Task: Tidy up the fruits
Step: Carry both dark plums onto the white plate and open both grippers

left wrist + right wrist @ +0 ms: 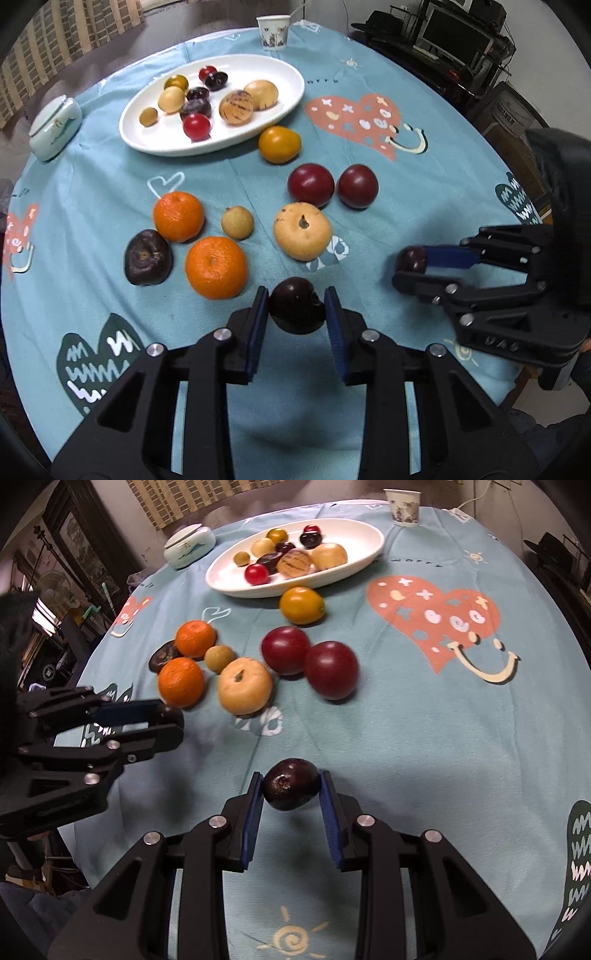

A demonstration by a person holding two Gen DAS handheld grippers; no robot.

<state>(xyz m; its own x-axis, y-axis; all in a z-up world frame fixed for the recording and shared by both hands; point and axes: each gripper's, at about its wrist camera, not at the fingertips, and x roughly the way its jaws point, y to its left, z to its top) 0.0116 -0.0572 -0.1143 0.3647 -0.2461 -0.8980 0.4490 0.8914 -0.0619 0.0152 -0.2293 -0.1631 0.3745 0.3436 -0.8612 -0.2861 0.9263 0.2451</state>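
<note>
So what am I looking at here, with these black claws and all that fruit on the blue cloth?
No robot here: a person holds a black two-finger gripper in each hand, and each carries a wide-angle camera looking along its fingers. One picture is from the left gripper, the other from the right gripper; each also shows the other tool off to the side.

Both are shut on small dark purple plums: the left-hand plum and the right-hand plum, each lifted just above the cloth.

On the round table's light blue patterned tablecloth lie two oranges, two red plums, a pale yellow fruit and several others. Farther back, a white oval plate already holds small fruits, beside a paper cup and a lidded ceramic jar.
</note>
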